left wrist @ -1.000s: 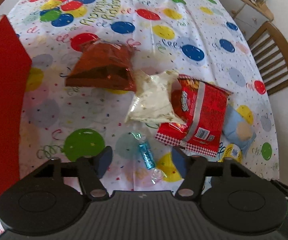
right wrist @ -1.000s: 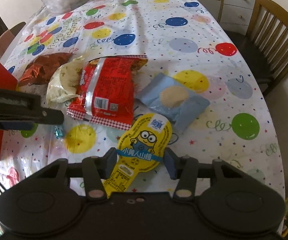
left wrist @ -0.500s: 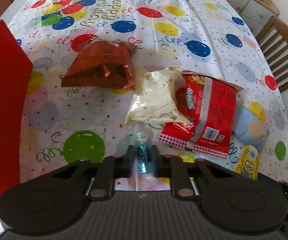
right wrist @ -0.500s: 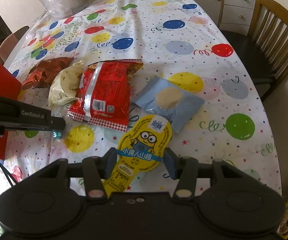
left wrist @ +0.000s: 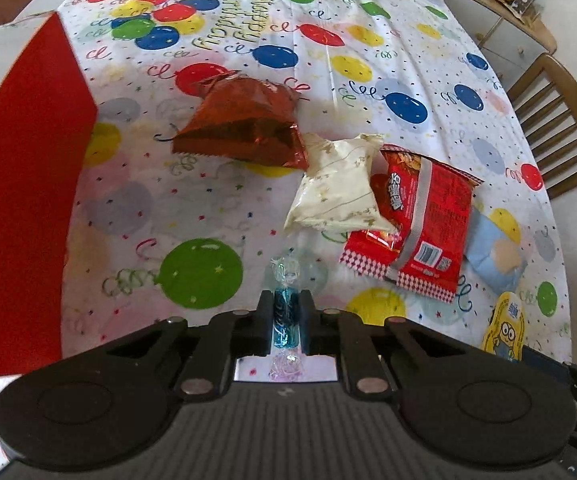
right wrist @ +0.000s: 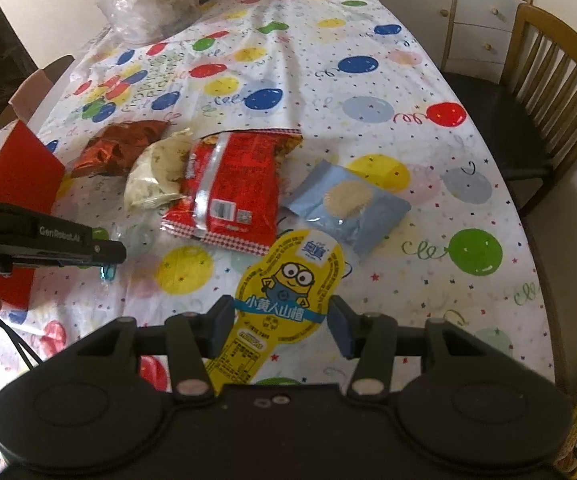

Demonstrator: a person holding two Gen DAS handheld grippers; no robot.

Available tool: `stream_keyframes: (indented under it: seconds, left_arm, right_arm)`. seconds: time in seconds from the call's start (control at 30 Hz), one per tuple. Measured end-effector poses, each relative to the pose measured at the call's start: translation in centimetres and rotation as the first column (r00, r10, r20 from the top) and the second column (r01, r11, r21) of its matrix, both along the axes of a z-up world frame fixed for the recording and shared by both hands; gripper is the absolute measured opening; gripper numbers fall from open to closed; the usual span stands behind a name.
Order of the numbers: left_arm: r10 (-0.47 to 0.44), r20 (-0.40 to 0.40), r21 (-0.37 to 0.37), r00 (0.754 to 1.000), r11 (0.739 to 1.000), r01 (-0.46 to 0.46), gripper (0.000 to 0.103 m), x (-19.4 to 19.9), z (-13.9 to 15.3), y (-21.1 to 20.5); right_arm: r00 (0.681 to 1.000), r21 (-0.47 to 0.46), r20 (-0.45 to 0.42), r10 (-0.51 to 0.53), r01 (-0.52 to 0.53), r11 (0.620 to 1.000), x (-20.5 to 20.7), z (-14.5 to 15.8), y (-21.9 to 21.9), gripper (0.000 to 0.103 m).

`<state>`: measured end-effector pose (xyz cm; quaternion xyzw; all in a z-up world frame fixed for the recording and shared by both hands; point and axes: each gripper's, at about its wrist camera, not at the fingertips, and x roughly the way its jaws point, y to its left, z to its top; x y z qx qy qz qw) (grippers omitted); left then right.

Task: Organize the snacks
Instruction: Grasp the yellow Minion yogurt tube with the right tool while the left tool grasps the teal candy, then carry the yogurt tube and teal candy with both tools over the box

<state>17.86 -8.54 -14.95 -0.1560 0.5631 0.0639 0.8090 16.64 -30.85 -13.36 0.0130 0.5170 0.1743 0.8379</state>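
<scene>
The left gripper (left wrist: pixel 287 320) pinches a blue wrapped candy (left wrist: pixel 285 317) at lower centre. The red box (left wrist: pixel 24 200) stands at left, contents hidden. The right gripper (right wrist: pixel 280 322) gapes wide around the yellow snack pack (right wrist: pixel 288 300).

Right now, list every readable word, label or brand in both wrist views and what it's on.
"GenRobot.AI": side of the left gripper, seen from the right wrist view.
"小黄人山楂": blue band on the yellow Minion pack, between the open right gripper fingers.
"Happy Birthday", upside down: tablecloth.
Red snack bag: brand characters, barcode and fine print too blurred to read.
Blue candy held in the left gripper: no legible text.
</scene>
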Motion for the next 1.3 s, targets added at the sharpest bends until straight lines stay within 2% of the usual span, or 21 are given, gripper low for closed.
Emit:
stream_keyframes:
  seconds: [0.5,0.93,1.3]
  left_arm:
    - [-0.030,0.131,-0.024,0.991,0.999,0.034,0.012,-5.5,5.9,4.3]
    - [-0.001,0.202,-0.044,0.979,0.999,0.010,0.012,-9.1,9.5,11.1]
    - [0.039,0.239,-0.035,0.970,0.999,-0.031,0.012,-11.1,10.9,17.5]
  right_arm:
    - [0.988,-0.008,0.088,0.128,-0.128,0.992,-3.4,4.9,4.3,0.049]
    - [0.965,0.006,0.152,0.212,-0.215,0.976,-5.7,8.3,11.5,0.049]
    - [0.933,0.001,0.204,0.296,-0.302,0.953,-7.0,10.4,18.7,0.049]
